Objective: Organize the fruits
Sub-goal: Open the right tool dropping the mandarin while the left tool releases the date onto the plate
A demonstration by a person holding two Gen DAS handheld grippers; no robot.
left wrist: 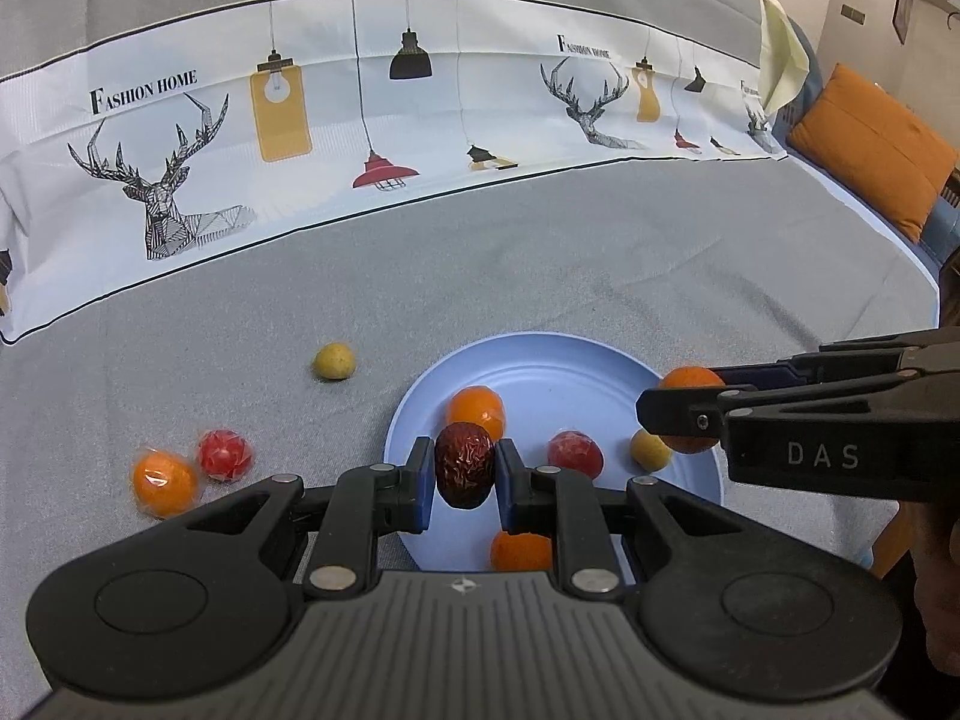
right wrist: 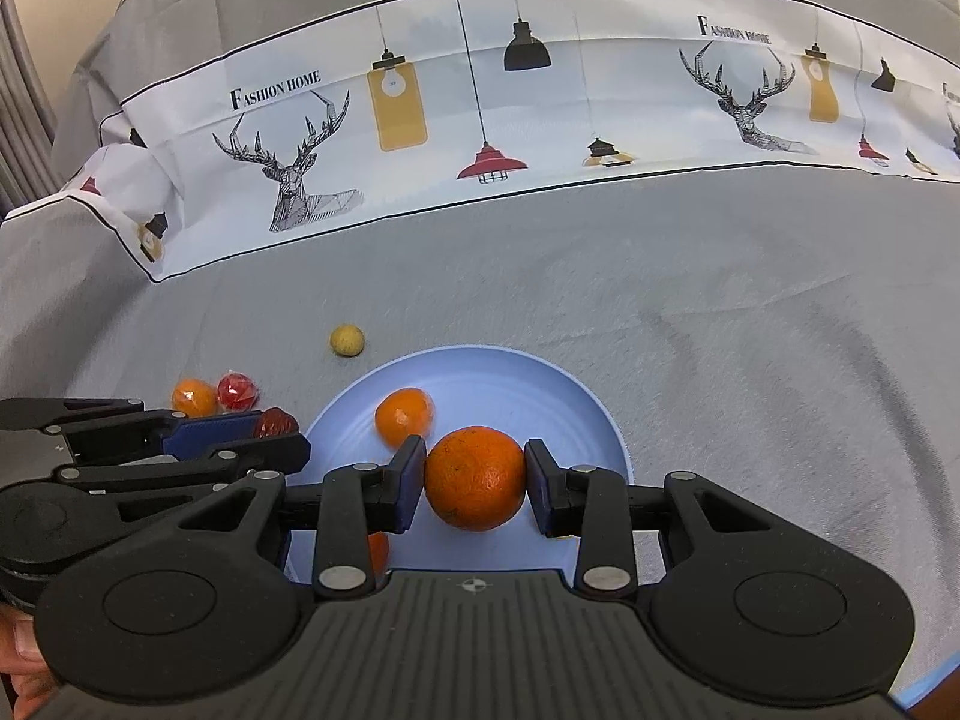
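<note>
Grey cloth (left wrist: 600,252), blue plate (left wrist: 558,360) on it. We clamp a wrinkled red date (left wrist: 464,465) in our left gripper (left wrist: 464,477), an orange (right wrist: 475,478) in our right gripper (right wrist: 475,480), both above the plate.

Two close, down-tilted views, shared plate (left wrist: 540,354)

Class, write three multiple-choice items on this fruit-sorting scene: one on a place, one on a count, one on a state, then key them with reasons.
1. Where does the lone yellow fruit lie?
A on the grey cloth
B on the blue plate
C in a gripper

2. How many wrapped fruits lie on the cloth left of the plate?
A none
B two
C five

3. What does the left hand-held gripper hold?
A nothing
B an orange
C a wrinkled red date

Key: A, it sits beyond the plate rim; B, one orange and one red; C, the pads press its sides.
</note>
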